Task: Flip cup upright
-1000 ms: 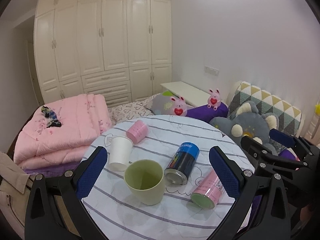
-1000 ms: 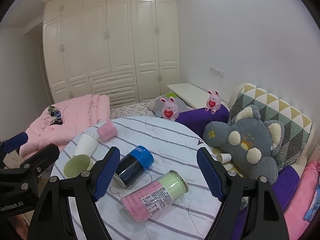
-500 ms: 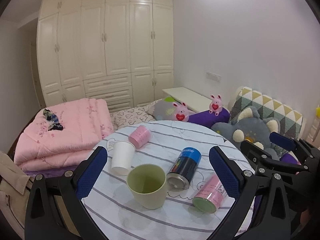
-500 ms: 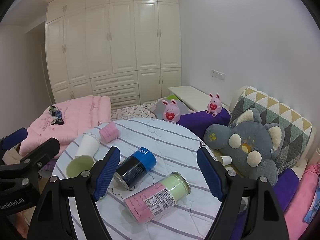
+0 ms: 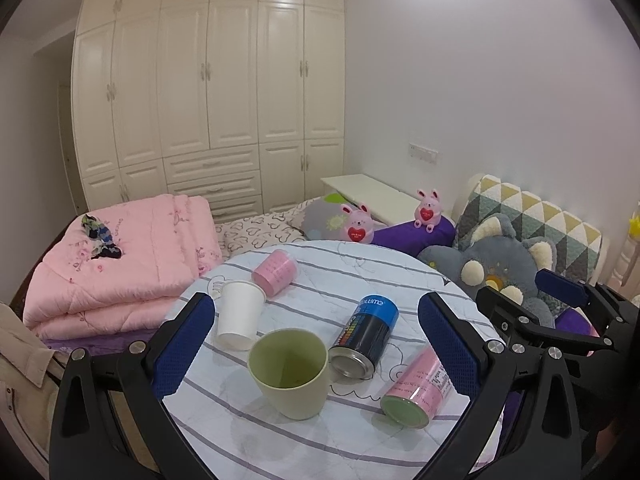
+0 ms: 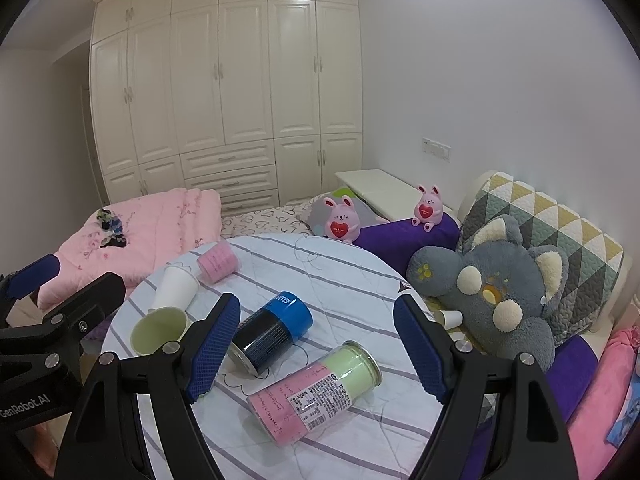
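Hovering wide open and empty, the left tool (image 5: 316, 336) and right tool (image 6: 318, 340) are facing the table (image 5: 360, 264); the white cup (image 5: 239, 316) is sitting inverted near its left edge, risking crushing or knocking the pink cup (image 5: 275, 272).

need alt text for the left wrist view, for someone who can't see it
A green cup stands upright on a round striped table, framed by the open left tongs. Around it are a white paper cup, and lying on their sides a small pink cup, a blue-capped dark can and a pink-and-green canister. The right tongs sit at the right edge.
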`<state>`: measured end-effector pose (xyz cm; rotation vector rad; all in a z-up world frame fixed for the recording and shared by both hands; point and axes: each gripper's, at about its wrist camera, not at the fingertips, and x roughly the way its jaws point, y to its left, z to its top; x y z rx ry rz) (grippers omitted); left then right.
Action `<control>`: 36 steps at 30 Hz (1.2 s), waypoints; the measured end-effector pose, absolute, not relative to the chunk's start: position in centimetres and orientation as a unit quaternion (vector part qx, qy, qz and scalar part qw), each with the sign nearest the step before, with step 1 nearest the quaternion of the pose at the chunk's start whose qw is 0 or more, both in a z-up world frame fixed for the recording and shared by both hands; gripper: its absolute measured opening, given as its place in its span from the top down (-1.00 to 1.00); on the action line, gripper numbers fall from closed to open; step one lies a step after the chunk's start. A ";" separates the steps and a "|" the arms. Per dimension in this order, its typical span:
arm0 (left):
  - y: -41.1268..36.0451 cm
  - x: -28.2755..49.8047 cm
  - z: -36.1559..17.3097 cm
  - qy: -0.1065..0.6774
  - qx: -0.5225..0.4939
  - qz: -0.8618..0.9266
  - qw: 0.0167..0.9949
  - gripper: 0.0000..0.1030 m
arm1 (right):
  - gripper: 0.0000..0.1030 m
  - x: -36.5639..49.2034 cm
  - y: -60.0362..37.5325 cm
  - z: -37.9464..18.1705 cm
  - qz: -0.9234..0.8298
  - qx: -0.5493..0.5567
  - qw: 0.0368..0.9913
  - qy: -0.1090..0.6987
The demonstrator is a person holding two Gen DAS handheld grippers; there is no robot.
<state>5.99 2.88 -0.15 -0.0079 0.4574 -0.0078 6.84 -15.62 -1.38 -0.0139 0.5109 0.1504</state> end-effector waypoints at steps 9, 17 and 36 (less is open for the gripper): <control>2.8 6.1 -0.1 0.227 -0.005 -0.005 0.974 -1.00 | -0.56 6.9 -15.6 -1.4 0.073 -0.007 0.964 0.254; 2.7 6.1 -0.2 0.226 -0.005 -0.004 0.974 -1.00 | -0.56 6.9 -15.6 -1.4 0.073 -0.008 0.964 0.255; 3.0 5.8 -0.4 0.226 -0.003 -0.001 0.974 -1.00 | -0.56 7.0 -15.3 -1.7 0.074 -0.009 0.963 0.260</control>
